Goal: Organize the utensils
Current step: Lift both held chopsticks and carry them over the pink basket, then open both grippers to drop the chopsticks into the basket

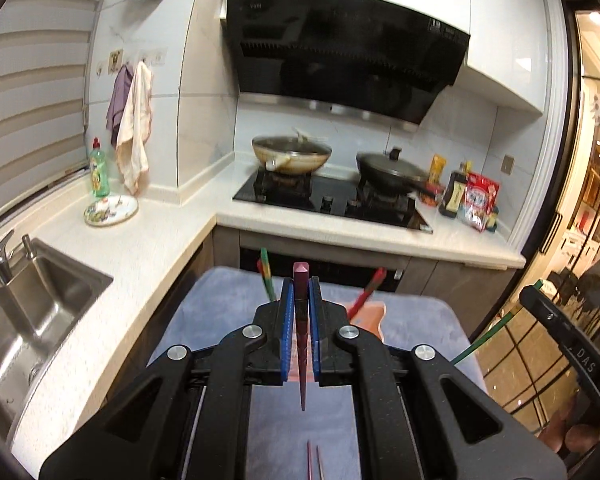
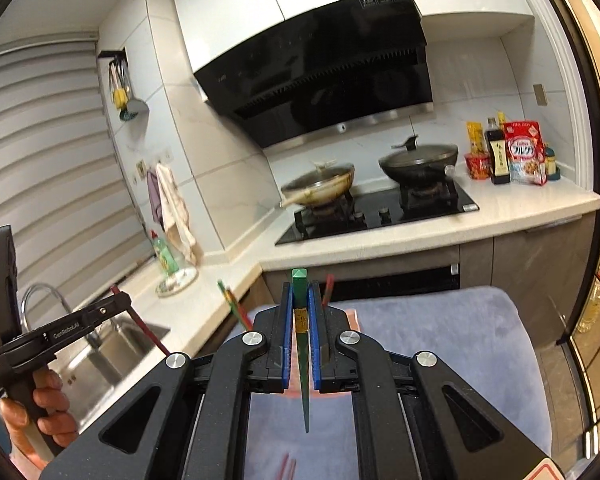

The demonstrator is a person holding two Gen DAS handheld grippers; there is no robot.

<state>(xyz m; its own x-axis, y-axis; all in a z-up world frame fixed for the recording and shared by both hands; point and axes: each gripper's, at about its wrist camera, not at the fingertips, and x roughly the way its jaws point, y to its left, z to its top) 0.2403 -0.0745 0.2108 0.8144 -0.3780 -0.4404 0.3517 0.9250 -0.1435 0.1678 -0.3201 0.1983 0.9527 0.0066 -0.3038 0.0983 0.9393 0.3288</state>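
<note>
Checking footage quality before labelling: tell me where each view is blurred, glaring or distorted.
Left wrist view: pans on the stove are motion-smeared, the glass door glares, fisheye bends the counter; the left claw and maroon chopstick are sharp. Right wrist view: similar smear, sharp right claw and green chopstick.

Ahead of me the black stove [image 1: 332, 202] sits in the counter [image 1: 172, 220], a tan wok [image 1: 291, 154] on its left burner and a lidded black pan [image 1: 392, 174] on its right. Bottles and packets [image 1: 470, 196] crowd the counter's right end. At its left edge lie the steel sink [image 1: 40, 292], a green soap bottle [image 1: 99, 172] and a patterned plate [image 1: 111, 209]. Towels [image 1: 134, 128] hang on the wall.
</note>
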